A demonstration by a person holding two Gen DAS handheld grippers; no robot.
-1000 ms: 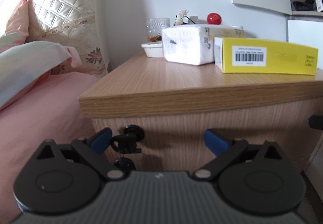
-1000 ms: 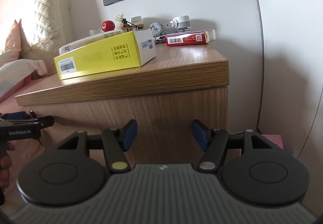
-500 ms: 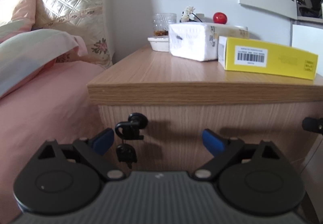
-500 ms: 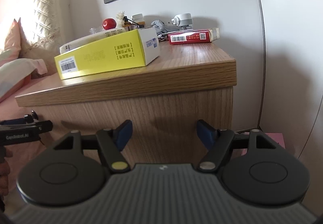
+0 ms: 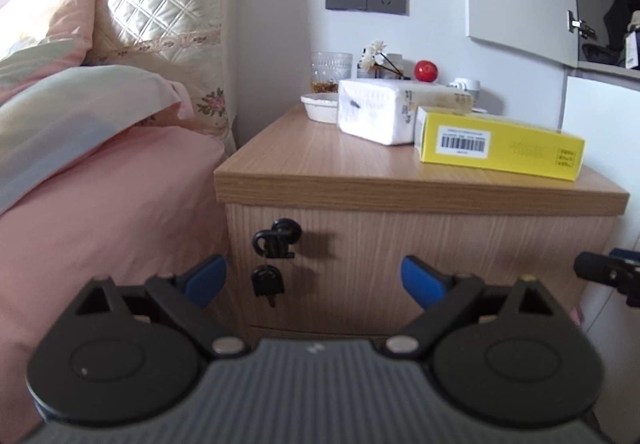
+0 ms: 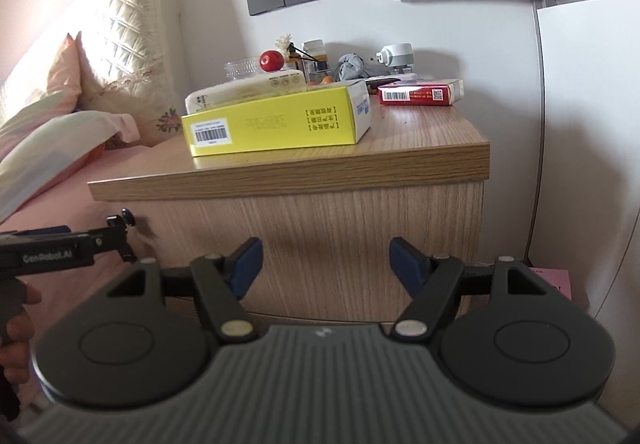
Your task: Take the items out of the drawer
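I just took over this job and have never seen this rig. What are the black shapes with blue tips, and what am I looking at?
Each picture comes from a camera mounted on handheld tongs, looking forward along their blue tips. The left tongs and right tongs are both open and hold nothing. Both face a wooden nightstand beside a pink bed. On top lie a yellow box, a tissue pack and a red box. The drawer front is closed, with a key hanging at its lock. In the right view, the left tongs appear at the left edge.
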